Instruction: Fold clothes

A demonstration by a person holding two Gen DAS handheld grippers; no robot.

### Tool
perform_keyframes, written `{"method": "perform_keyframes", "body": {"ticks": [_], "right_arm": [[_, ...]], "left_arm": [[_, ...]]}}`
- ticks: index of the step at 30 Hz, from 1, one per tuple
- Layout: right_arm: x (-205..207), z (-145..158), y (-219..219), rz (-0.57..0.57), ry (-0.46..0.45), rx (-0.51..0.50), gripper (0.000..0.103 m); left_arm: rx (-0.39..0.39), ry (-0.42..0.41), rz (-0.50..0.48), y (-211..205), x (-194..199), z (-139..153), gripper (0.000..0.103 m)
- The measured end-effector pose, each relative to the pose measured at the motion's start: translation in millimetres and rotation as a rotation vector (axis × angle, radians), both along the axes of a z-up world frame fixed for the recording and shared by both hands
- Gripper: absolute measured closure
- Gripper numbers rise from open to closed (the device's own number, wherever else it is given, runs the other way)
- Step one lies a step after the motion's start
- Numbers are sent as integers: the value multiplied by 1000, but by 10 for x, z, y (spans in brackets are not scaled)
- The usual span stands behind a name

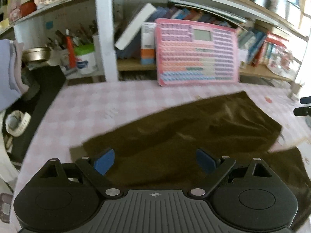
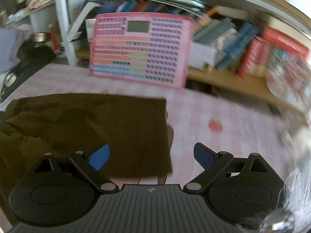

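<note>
Left wrist view: the left gripper (image 1: 155, 162), fingers spread wide and empty, hovers over a dark olive garment (image 1: 184, 136) lying across the centre and lower right of the frame on a pink checked tablecloth (image 1: 93, 106).

Right wrist view: the right gripper (image 2: 151, 156), fingers likewise apart, sits above the garment's right edge at lower centre. The cloth looks soft, light and limp; corners and hems seem the best places to pinch.
</note>
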State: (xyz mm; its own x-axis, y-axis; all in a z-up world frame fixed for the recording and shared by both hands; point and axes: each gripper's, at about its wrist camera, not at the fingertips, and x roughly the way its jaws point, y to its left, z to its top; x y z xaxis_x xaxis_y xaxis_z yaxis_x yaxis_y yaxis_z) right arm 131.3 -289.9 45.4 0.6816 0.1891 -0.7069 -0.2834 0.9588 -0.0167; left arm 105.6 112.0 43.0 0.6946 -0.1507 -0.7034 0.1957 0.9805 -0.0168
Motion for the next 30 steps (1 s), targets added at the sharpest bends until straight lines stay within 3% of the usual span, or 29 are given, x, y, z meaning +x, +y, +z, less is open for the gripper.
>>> {"method": "perform_keyframes", "body": {"ticks": [8, 14, 16, 18, 21, 25, 30], "right_arm": [[829, 25, -46, 143, -63, 19, 9], [1318, -179, -93, 195, -27, 4, 12], [1439, -287, -93, 209, -3, -8, 16], [1537, -392, -82, 217, 14, -23, 26], [1681, -548, -73, 224, 42, -29, 38], [1825, -732, -56, 236, 78, -25, 46], [1958, -897, -38, 253, 116, -30, 48]], "left_arm": [[79, -48, 87, 218, 380, 12, 10], [105, 27, 96, 306, 608, -95, 10], [105, 50, 97, 329, 666, -131, 11], [93, 65, 100, 353, 718, -175, 11], [81, 87, 108, 386, 793, -249, 21], [88, 119, 130, 423, 890, -368, 47], [101, 161, 122, 487, 1001, -481, 50]]}}
